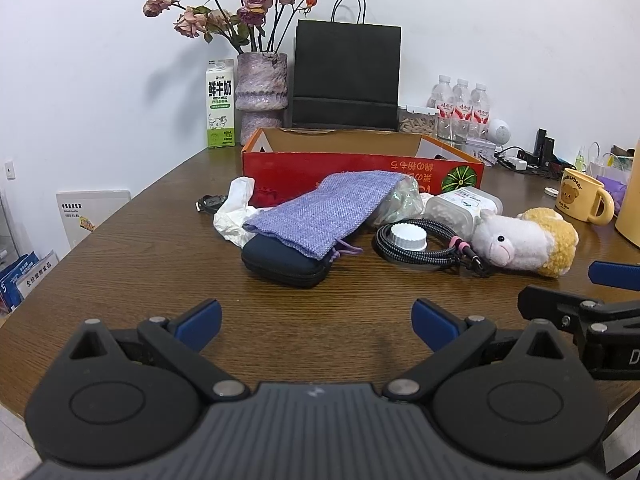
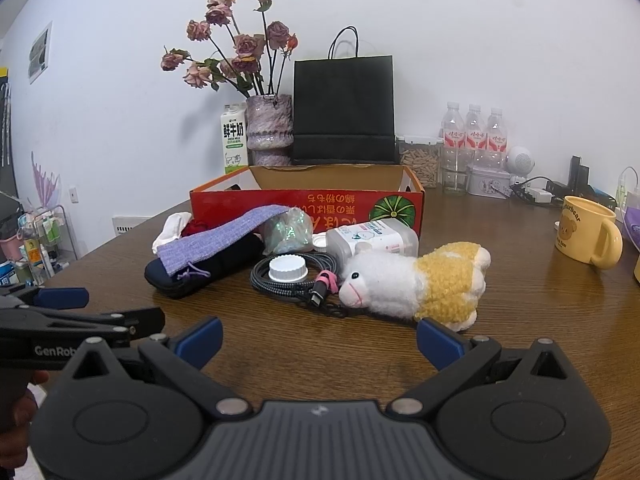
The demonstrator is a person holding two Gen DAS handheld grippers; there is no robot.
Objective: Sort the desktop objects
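Both tools sit low at the near edge of the table, side by side, tilted slightly down toward the clutter. Left tool [image 1: 316, 322]: released, jaws spread wide, nothing between them. Right tool [image 2: 319, 340]: same, released and empty.

Nearest item to the right tool is the plush sheep [image 2: 416, 280], just beyond its right finger, lying on its side, long axis running left-right, snout pointing left. Right hand looks the nearer one for it. Left tool faces the dark zip case [image 1: 286, 262], ahead and slightly left, with the purple woven pouch [image 1: 324, 212] draped over it, running near-left to far-right.

Between them: coiled braided cable [image 2: 288, 280] with a white cap [image 2: 288, 268] on it. Behind: red cardboard box [image 2: 308, 200], open-topped, likely the sorting target.

Table [image 1: 120, 248]: brown wood grain. Far edge: vase, black bag, bottles, white wall.
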